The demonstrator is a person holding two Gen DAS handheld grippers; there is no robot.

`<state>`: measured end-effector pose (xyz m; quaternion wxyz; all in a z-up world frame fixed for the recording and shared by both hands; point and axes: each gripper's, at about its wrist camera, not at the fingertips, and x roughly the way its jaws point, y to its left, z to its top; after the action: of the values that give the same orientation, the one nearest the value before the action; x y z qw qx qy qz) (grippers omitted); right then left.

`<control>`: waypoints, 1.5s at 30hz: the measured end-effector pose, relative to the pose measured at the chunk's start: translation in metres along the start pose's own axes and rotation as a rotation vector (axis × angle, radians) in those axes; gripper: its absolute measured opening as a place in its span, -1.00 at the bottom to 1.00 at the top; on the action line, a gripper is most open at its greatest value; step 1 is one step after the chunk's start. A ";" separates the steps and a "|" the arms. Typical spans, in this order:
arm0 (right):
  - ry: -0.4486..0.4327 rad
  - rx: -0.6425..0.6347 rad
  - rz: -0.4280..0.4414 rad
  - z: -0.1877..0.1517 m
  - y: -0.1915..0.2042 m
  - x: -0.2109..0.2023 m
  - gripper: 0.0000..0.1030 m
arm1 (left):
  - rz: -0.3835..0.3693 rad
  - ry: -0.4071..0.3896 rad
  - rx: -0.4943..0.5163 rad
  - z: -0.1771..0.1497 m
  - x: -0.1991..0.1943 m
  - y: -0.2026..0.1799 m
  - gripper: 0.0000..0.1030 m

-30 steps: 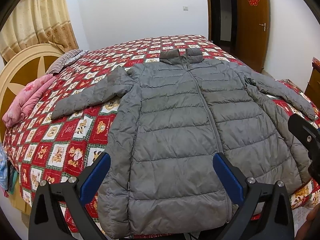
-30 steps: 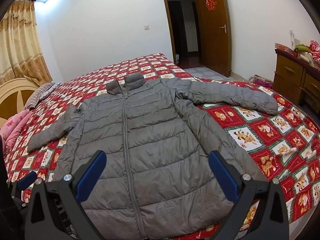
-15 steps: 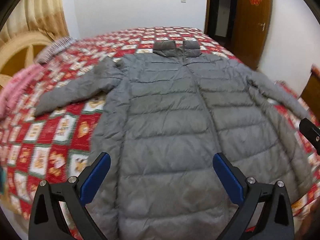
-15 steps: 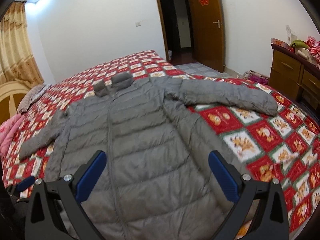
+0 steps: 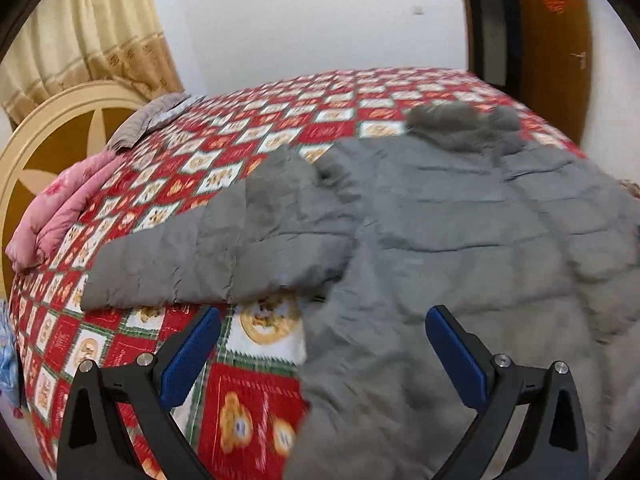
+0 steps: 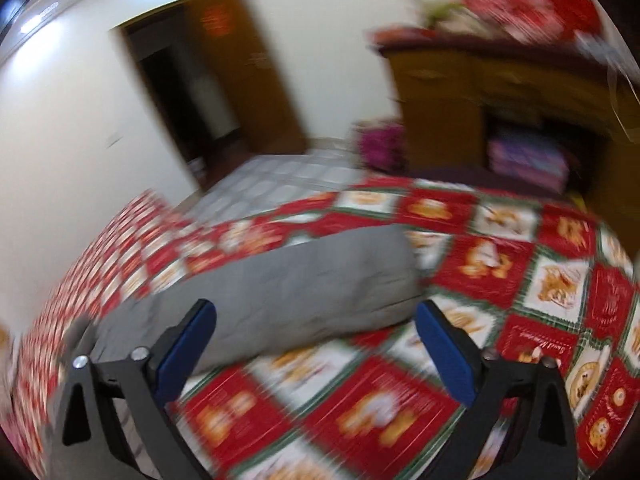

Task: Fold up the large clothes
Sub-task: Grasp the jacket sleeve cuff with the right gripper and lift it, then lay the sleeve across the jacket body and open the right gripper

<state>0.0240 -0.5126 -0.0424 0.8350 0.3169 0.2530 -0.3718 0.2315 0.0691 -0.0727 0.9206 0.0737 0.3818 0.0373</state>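
Observation:
A grey puffer jacket (image 5: 460, 248) lies spread face-up on the bed with the red patterned quilt (image 5: 248, 152). Its left sleeve (image 5: 216, 252) stretches out to the left, just beyond my left gripper (image 5: 322, 346), which hangs open above the quilt and the jacket's side edge with nothing between its fingers. In the blurred right wrist view the jacket's other sleeve (image 6: 280, 284) lies across the quilt (image 6: 520, 264), its cuff end to the right. My right gripper (image 6: 316, 338) hovers just short of that sleeve; its jaws are closing but stand wide, with nothing pressed between the pads.
A pink folded blanket (image 5: 60, 216) and a grey striped pillow (image 5: 156, 116) lie by the round headboard (image 5: 52, 136) at the left. Curtains (image 5: 80, 40) hang behind. A wooden dresser (image 6: 500, 92) stands past the bed's right edge, a doorway (image 6: 188, 80) beyond.
Both grippers have swung apart: the left one leftward toward the left sleeve, the right one rightward, with a roll, toward the right sleeve. The jacket lies unmoved.

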 end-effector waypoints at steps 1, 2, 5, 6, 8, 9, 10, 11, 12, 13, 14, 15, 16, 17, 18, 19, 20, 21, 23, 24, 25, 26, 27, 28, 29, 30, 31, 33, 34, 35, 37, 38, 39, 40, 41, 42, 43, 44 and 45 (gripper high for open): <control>0.037 0.054 -0.031 0.006 -0.019 0.019 0.74 | 0.009 0.011 -0.006 -0.001 0.010 0.002 0.98; 0.064 0.077 -0.053 0.007 -0.028 0.032 0.63 | 0.009 0.029 -0.022 -0.005 0.022 0.005 0.98; 0.111 0.093 -0.115 0.007 -0.040 0.060 0.60 | -0.024 0.063 -0.049 -0.017 0.048 0.009 0.98; 0.127 0.092 -0.129 0.007 -0.042 0.069 0.58 | -0.039 0.067 -0.050 -0.022 0.053 0.008 0.98; 0.162 0.086 -0.157 0.002 -0.041 0.085 0.48 | -0.056 0.058 -0.063 -0.022 0.053 0.008 0.98; 0.167 0.082 -0.162 0.001 -0.042 0.089 0.39 | -0.060 0.062 -0.065 -0.022 0.054 0.008 0.98; 0.187 0.072 -0.171 -0.004 -0.040 0.096 0.32 | -0.064 0.064 -0.068 -0.022 0.056 0.009 0.98; 0.161 0.043 -0.197 -0.004 -0.037 0.096 0.24 | -0.070 0.063 -0.074 -0.022 0.056 0.010 0.98; 0.151 0.014 -0.226 -0.004 -0.033 0.098 -0.01 | -0.081 0.066 -0.082 -0.023 0.057 0.011 0.98; 0.158 -0.001 -0.243 -0.003 -0.034 0.101 -0.14 | -0.091 0.070 -0.090 -0.023 0.057 0.013 0.98; 0.156 -0.041 -0.266 -0.001 -0.031 0.103 -0.41 | -0.104 0.073 -0.101 -0.023 0.058 0.015 0.98; 0.172 -0.065 -0.259 0.000 -0.028 0.105 -0.56 | -0.112 0.073 -0.109 -0.024 0.058 0.016 0.98; 0.172 -0.093 -0.269 0.002 -0.026 0.103 -0.61 | -0.115 0.069 -0.111 -0.024 0.058 0.016 0.98; 0.161 -0.126 -0.278 0.004 -0.024 0.097 -0.70 | -0.114 0.066 -0.110 -0.025 0.058 0.016 0.98; 0.143 -0.162 -0.284 0.008 -0.017 0.090 -0.73 | -0.114 0.061 -0.109 -0.025 0.058 0.015 0.98; 0.112 -0.198 -0.290 0.012 -0.008 0.080 -0.73 | -0.116 0.060 -0.110 -0.025 0.058 0.015 0.98; 0.088 -0.220 -0.290 0.015 0.001 0.076 -0.74 | -0.117 0.059 -0.111 -0.026 0.057 0.015 0.98; 0.049 -0.252 -0.284 0.021 0.012 0.063 -0.74 | -0.121 0.058 -0.113 -0.026 0.057 0.015 0.98; -0.041 -0.333 -0.246 0.033 0.045 0.027 -0.74 | -0.126 0.055 -0.117 -0.026 0.057 0.016 0.98; -0.064 -0.359 -0.230 0.036 0.058 0.018 -0.74 | -0.129 0.054 -0.119 -0.026 0.057 0.016 0.98; -0.109 -0.412 -0.186 0.039 0.083 -0.007 -0.74 | -0.133 0.052 -0.121 -0.026 0.057 0.018 0.98; -0.141 -0.451 -0.154 0.040 0.106 -0.022 -0.74 | -0.137 0.051 -0.124 -0.026 0.057 0.019 0.98; -0.174 -0.490 -0.119 0.039 0.127 -0.039 -0.74 | -0.139 0.050 -0.126 -0.026 0.057 0.019 0.98; -0.197 -0.520 -0.089 0.037 0.145 -0.051 -0.74 | -0.141 0.048 -0.127 -0.026 0.057 0.019 0.98; -0.223 -0.563 -0.037 0.031 0.170 -0.070 -0.74 | -0.141 0.048 -0.127 -0.026 0.057 0.019 0.98; -0.236 -0.594 0.012 0.023 0.194 -0.082 -0.74 | -0.142 0.048 -0.127 -0.026 0.057 0.019 0.98; -0.244 -0.618 0.050 0.015 0.209 -0.091 -0.74 | -0.143 0.047 -0.129 -0.026 0.057 0.020 0.98; -0.252 -0.691 0.148 -0.013 0.254 -0.110 -0.74 | -0.150 0.045 -0.133 -0.026 0.057 0.021 0.98; -0.243 -0.721 0.197 -0.029 0.273 -0.117 -0.74 | -0.152 0.045 -0.135 -0.026 0.057 0.021 0.98; -0.232 -0.734 0.231 -0.040 0.285 -0.117 -0.74 | -0.155 0.043 -0.137 -0.026 0.057 0.022 0.98; -0.185 -0.767 0.336 -0.079 0.319 -0.121 -0.74 | -0.160 0.041 -0.139 -0.027 0.057 0.023 0.98; -0.160 -0.792 0.382 -0.103 0.336 -0.120 -0.74 | -0.163 0.039 -0.142 -0.026 0.057 0.023 0.98; -0.138 -0.818 0.418 -0.124 0.350 -0.119 -0.74 | -0.165 0.038 -0.143 -0.027 0.057 0.023 0.98; -0.121 -0.835 0.443 -0.138 0.358 -0.117 -0.74 | -0.166 0.036 -0.143 -0.027 0.057 0.024 0.98; -0.091 -0.854 0.477 -0.160 0.371 -0.112 -0.74 | -0.169 0.034 -0.145 -0.027 0.057 0.024 0.98; -0.055 -0.868 0.508 -0.179 0.380 -0.105 -0.74 | -0.171 0.033 -0.147 -0.028 0.057 0.024 0.98; -0.019 -0.880 0.535 -0.196 0.388 -0.096 -0.74 | -0.174 0.030 -0.149 -0.028 0.056 0.025 0.98; 0.013 -0.895 0.552 -0.209 0.398 -0.088 -0.75 | -0.180 0.026 -0.153 -0.028 0.056 0.026 0.98; 0.034 -0.905 0.560 -0.213 0.403 -0.081 -0.74 | -0.185 0.023 -0.157 -0.029 0.056 0.027 0.98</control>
<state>0.2505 -0.1120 0.0049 0.9513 -0.0134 0.3074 0.0167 0.2500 0.1059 -0.1275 0.9186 -0.0344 0.3933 -0.0171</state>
